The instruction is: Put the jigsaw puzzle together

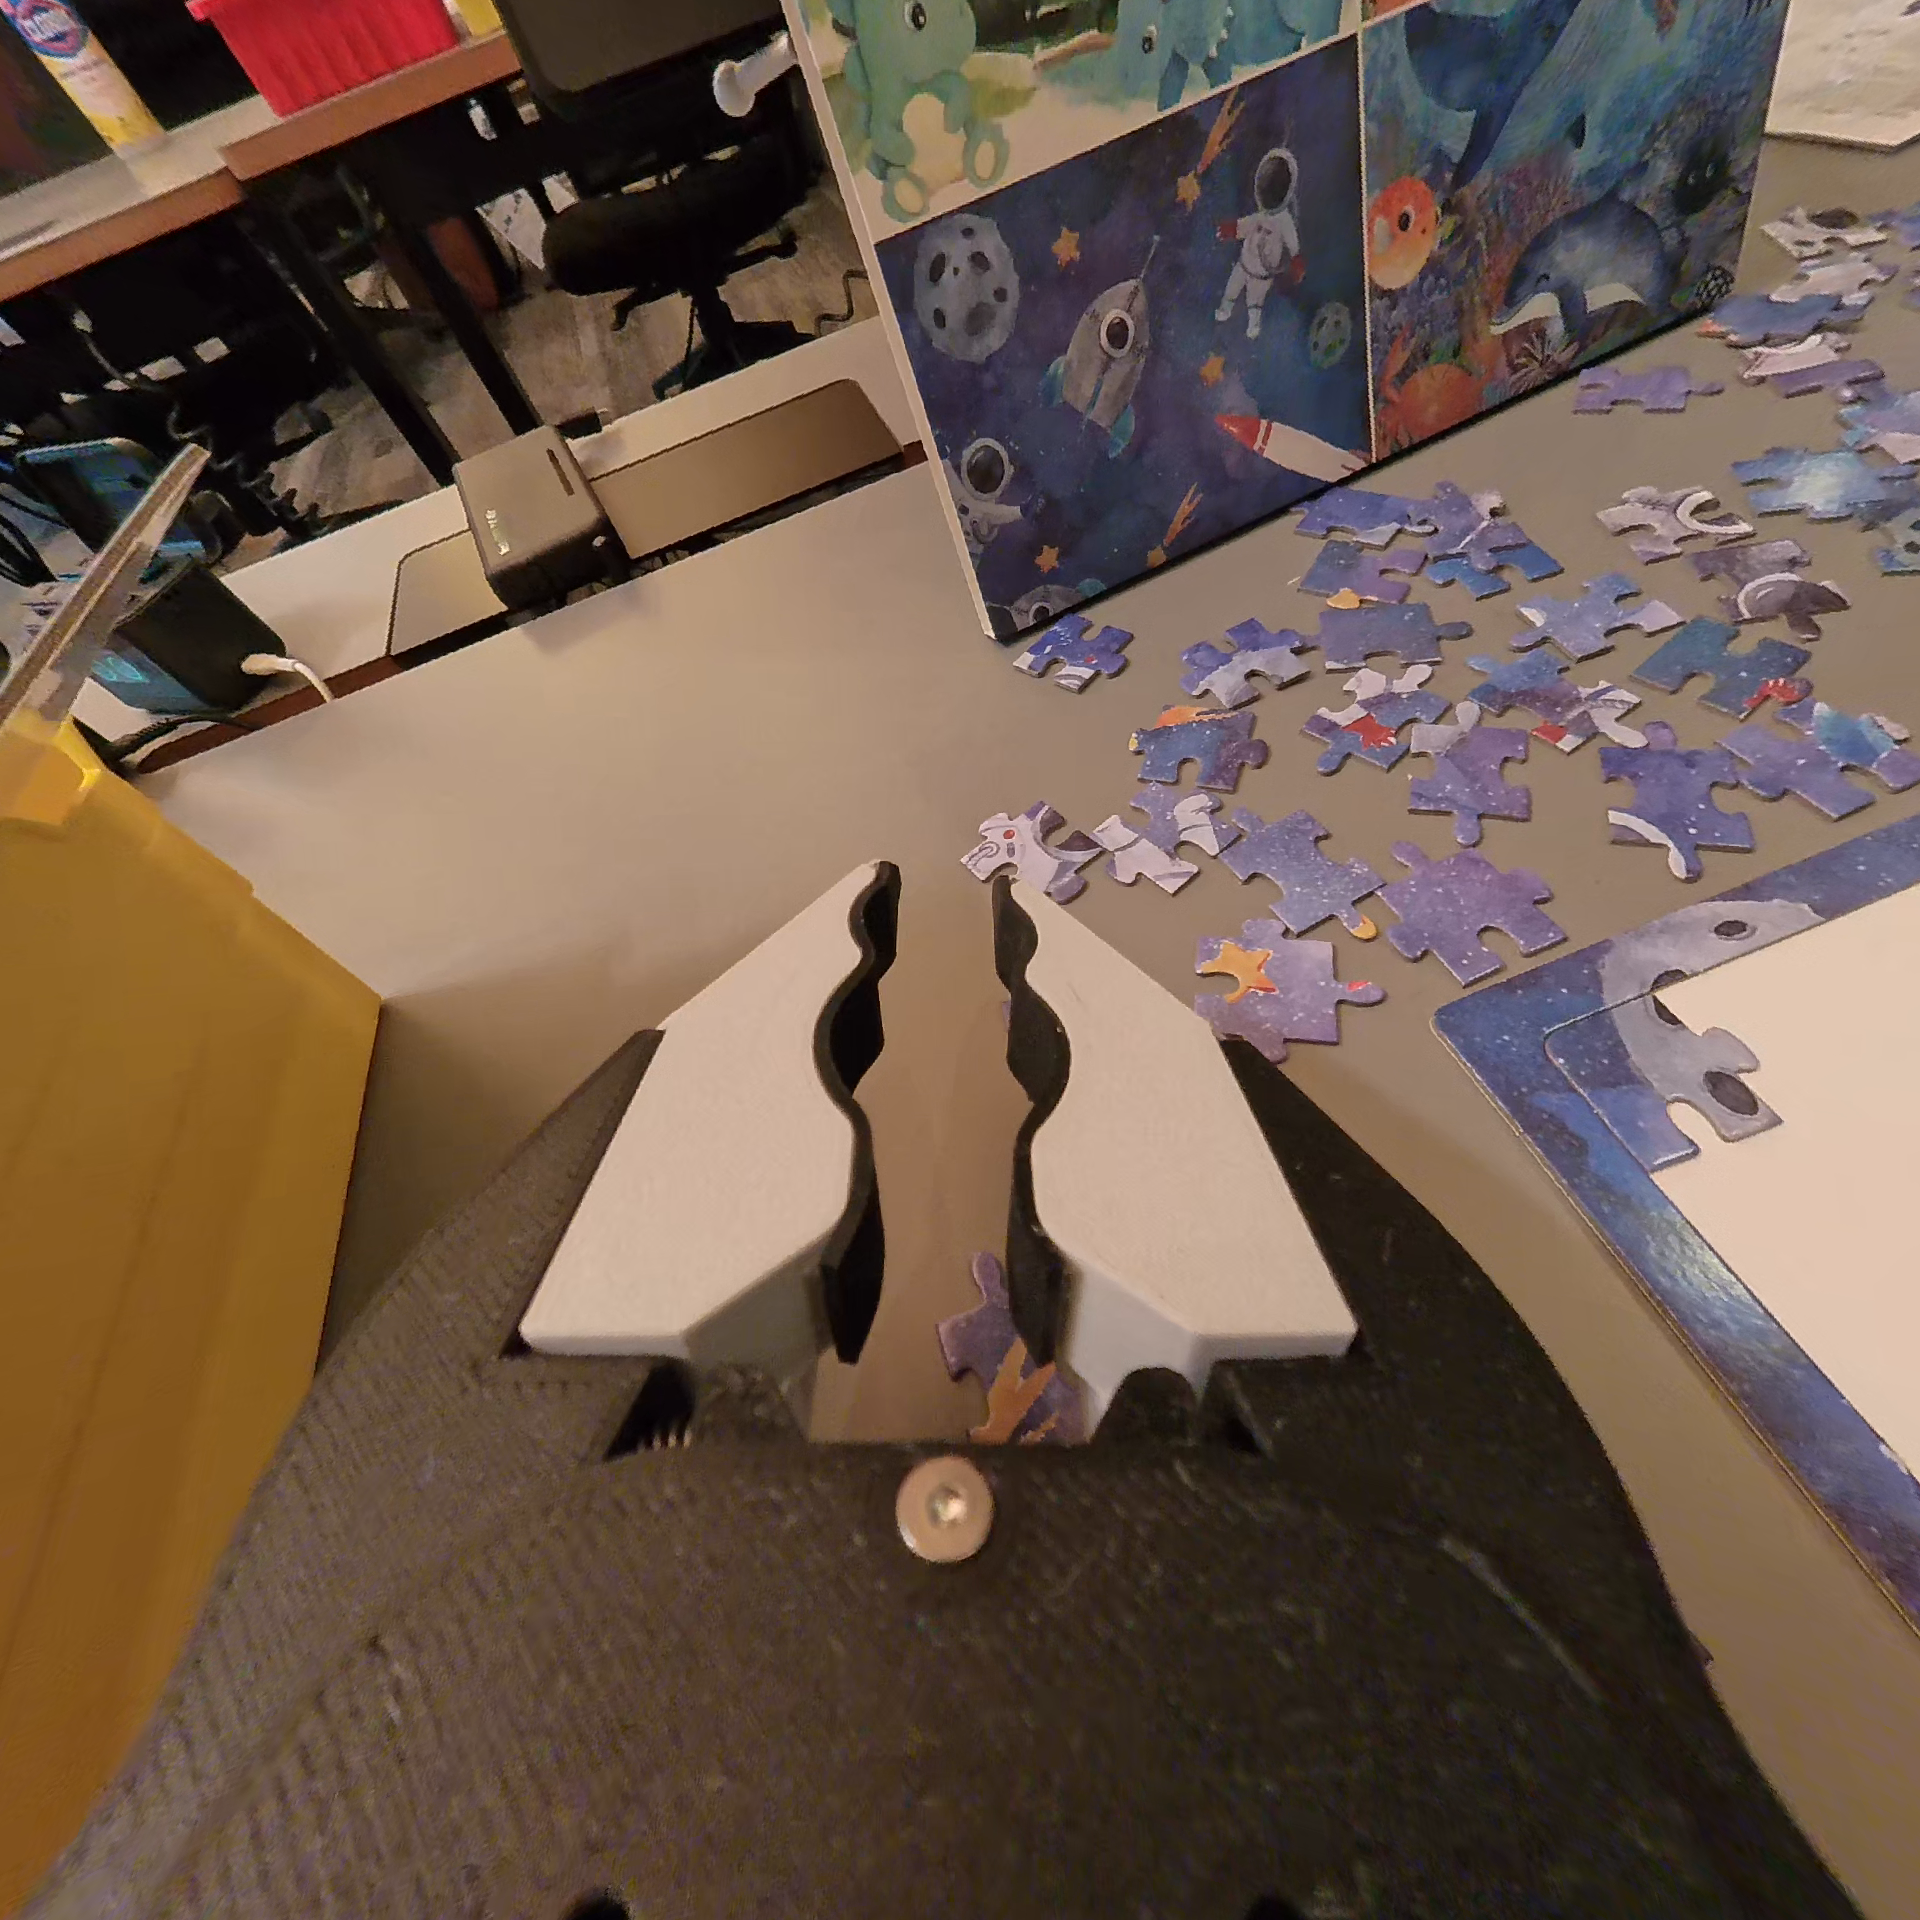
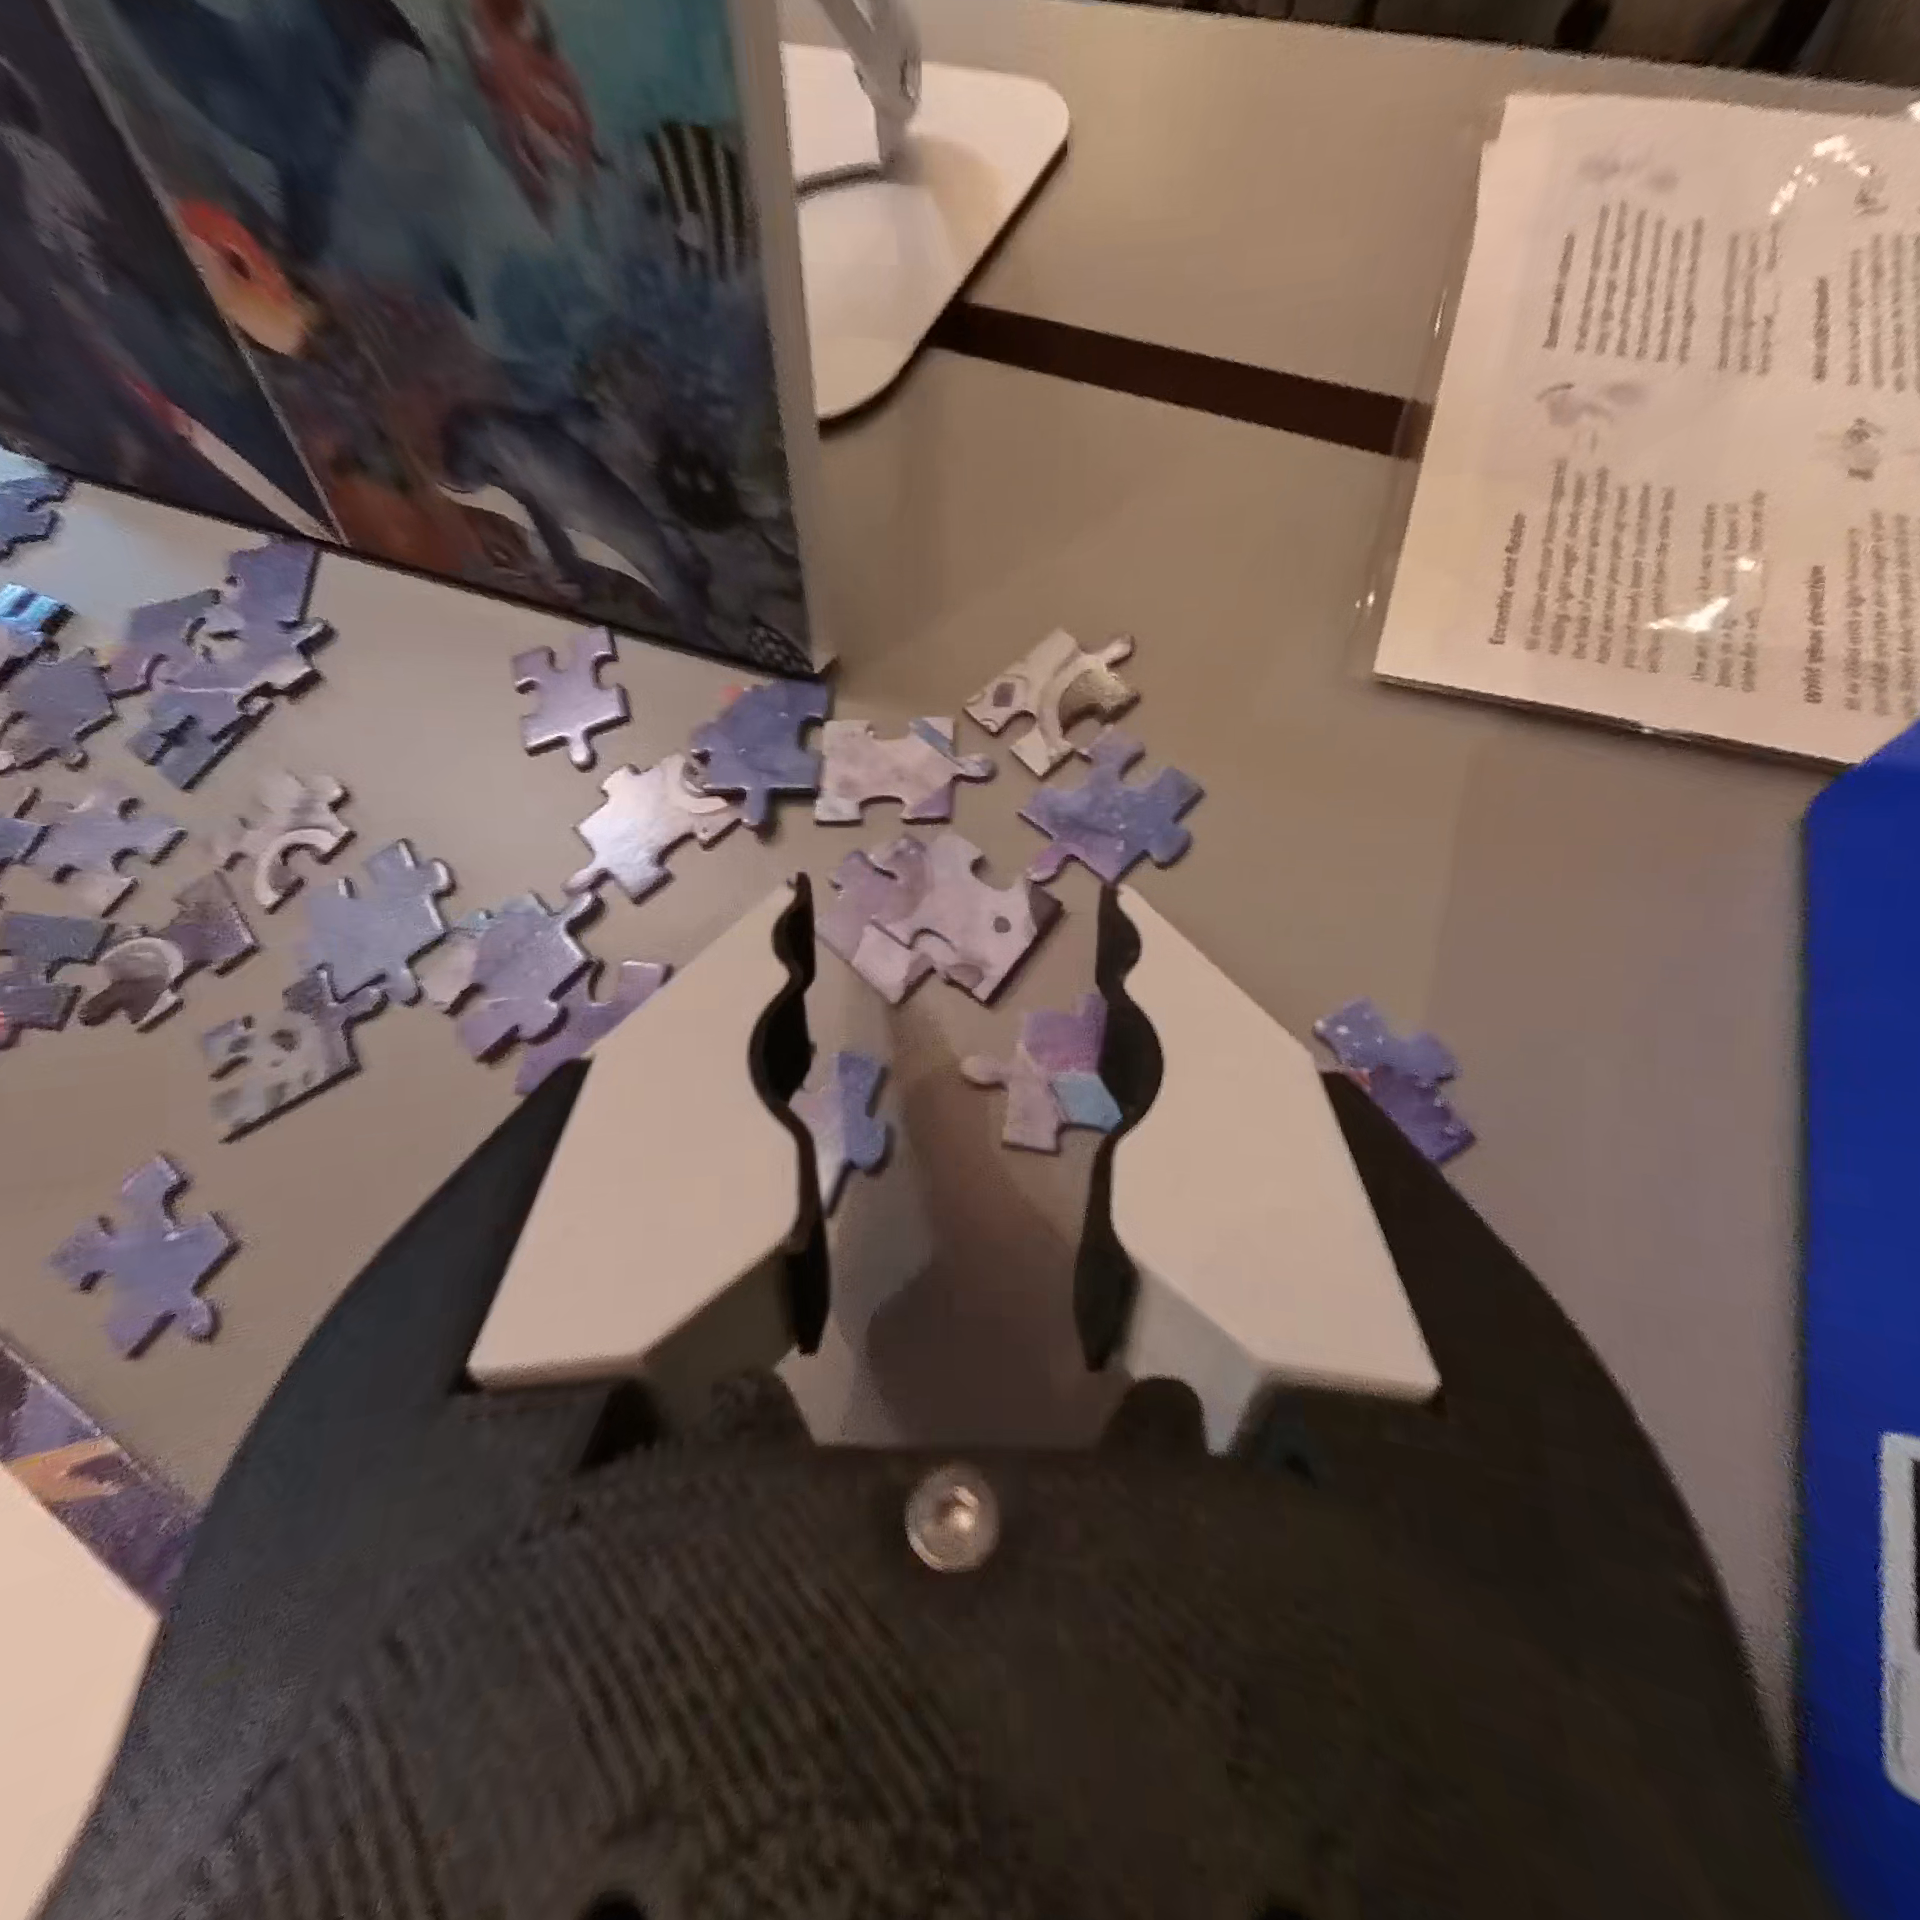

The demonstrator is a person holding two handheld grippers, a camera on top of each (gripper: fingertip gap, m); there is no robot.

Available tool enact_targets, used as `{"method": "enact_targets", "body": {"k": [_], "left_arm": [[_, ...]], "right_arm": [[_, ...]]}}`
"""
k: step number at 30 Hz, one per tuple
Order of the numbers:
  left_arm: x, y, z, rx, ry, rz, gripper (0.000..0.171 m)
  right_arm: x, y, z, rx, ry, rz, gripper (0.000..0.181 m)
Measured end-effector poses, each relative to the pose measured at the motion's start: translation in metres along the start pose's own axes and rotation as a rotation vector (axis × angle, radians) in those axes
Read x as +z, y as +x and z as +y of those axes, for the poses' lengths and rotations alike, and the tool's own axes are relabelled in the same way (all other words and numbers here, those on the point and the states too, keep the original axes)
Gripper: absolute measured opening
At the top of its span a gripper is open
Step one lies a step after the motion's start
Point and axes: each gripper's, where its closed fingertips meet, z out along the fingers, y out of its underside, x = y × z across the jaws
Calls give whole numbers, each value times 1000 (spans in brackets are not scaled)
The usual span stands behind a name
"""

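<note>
Many loose blue-purple jigsaw pieces [image 1: 1455,727] lie scattered on the grey table [image 1: 675,779], right of my left gripper [image 1: 940,883]. That gripper is open with a narrow gap and nothing between its tips; a purple piece with an orange mark [image 1: 997,1351] shows low by its right finger. The puzzle board [image 1: 1538,1174], blue-bordered with a white middle, lies at the right with a moon corner piece [image 1: 1662,1070] set in it. My right gripper [image 2: 956,899] is open wide over the loose pieces [image 2: 312,914], a pale purple piece [image 2: 945,925] just beyond its tips.
The upright puzzle box [image 1: 1247,312] stands behind the pieces and also shows in the right wrist view [image 2: 468,364]. A yellow object [image 1: 156,1143] is close on the left. A blue object [image 2: 1860,1143], a printed sheet in plastic [image 2: 1662,416] and a white stand base [image 2: 914,208] lie right. The tips of one gripper are about 45 cm away from the tips of the other. Measured from the fingertips, the white stand base [image 2: 914,208] is 25 cm or so from the right gripper and 45 cm from the left.
</note>
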Motion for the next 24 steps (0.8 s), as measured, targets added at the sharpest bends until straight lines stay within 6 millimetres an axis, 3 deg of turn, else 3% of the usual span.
{"method": "enact_targets", "body": {"k": [6,13,16,24], "left_arm": [[0,1,0,1,-1,4,17],[1,2,0,5,-5,7,17],[1,3,0,7,-3,7,17],[1,3,0,7,-2,9,17]], "right_arm": [[11,4,7,16,-76,-3,51],[10,4,10,-20,-86,-8,27],[7,0,11,-28,-82,-40,6],[-2,-6,8,-50,-45,-64,0]]}}
